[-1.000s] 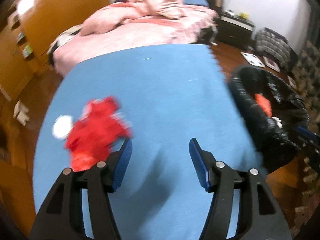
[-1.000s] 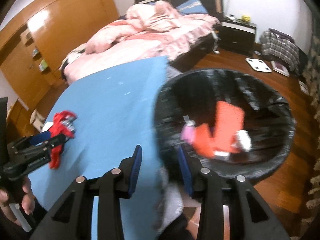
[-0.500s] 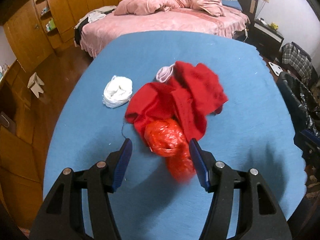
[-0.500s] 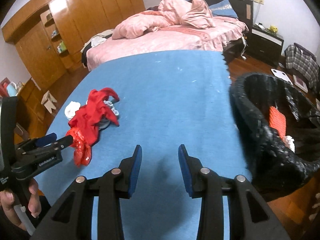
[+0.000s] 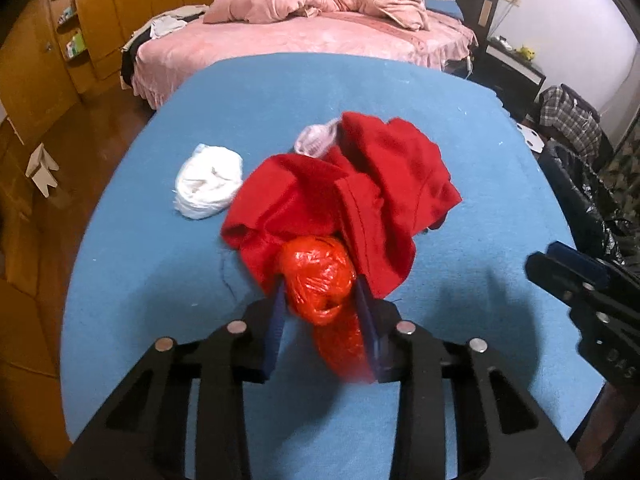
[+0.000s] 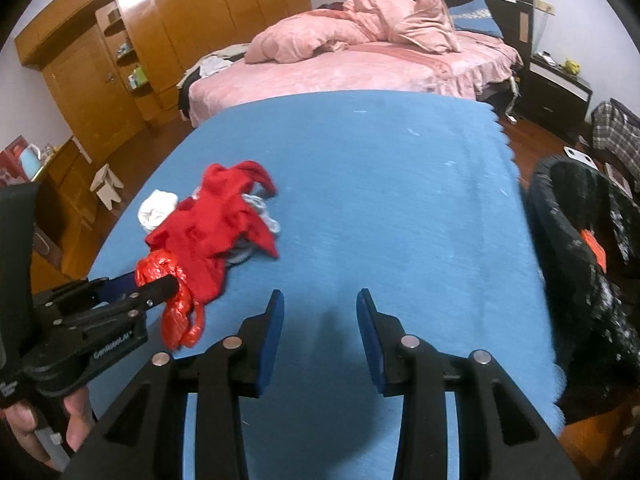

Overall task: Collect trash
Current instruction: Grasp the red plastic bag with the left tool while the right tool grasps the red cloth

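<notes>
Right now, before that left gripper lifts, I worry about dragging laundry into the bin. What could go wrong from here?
1. The left gripper, which has just been closing, pinches the orange plastic bag where the red garment drapes against it, so cloth may lift along.
2. The bag's loose tail hangs below the jaws and could tear or slip.
3. The black-lined bin stands off the mat's far side, a long carry.

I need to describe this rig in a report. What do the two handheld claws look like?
Both match: the left claw and right claw have black angular frames with triangular cut-outs, silver round pivot pins, and flat blue pads on the inner finger faces. From the right wrist view, the left claw's body carries small white lettering, too blurred to read reliably. No cables or sleeves show.
</notes>
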Available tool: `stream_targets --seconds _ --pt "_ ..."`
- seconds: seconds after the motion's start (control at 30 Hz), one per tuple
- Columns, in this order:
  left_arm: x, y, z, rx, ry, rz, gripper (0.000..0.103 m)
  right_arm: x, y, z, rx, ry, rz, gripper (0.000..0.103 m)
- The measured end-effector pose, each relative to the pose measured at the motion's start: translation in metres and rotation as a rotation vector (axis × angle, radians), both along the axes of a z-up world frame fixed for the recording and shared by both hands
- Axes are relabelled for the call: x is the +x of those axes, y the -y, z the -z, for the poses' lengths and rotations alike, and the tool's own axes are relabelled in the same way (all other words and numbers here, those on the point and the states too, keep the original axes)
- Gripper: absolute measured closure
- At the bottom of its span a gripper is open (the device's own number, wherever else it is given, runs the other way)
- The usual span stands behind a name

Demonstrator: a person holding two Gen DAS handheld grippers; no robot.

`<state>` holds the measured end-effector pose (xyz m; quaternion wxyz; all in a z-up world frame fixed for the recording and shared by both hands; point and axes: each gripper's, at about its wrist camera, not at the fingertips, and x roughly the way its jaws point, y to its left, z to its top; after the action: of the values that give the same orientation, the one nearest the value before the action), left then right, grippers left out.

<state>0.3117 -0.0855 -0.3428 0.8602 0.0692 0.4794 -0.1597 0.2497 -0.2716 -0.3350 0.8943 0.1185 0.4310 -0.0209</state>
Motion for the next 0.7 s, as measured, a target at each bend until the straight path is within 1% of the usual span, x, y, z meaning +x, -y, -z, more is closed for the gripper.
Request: stream_targets --seconds 0.1,0.23,0.33,0.5,0.67,0.7 --pt "-0.003 -0.008 -0.012 -0.010 0.024 -0.008 0.072 0.007 -0.014 -0.006 0.007 0.025 -0.024 0.065" --pt "-0.006 -0.028 -0.033 0.013 0.093 -0.037 0.072 0.017 -0.033 -0.011 0.018 0.046 -0.053 0.066" --pt "0.000 -0.040 -0.040 0.016 0.106 -0.055 0.072 0.028 -0.047 -0.010 0.027 0.050 -0.071 0.066" --pt "0.009 -0.054 -0.038 0.020 0.104 -0.067 0.072 0.043 -0.069 0.002 0.027 0.033 -0.093 0.066" --pt "0.013 -0.062 -0.029 0.023 0.094 -0.066 0.072 0.055 -0.073 0.013 0.014 0.015 -0.086 0.066" --pt "0.015 -0.064 -0.027 0.020 0.088 -0.070 0.072 0.058 -0.072 0.015 0.015 0.008 -0.086 0.075"
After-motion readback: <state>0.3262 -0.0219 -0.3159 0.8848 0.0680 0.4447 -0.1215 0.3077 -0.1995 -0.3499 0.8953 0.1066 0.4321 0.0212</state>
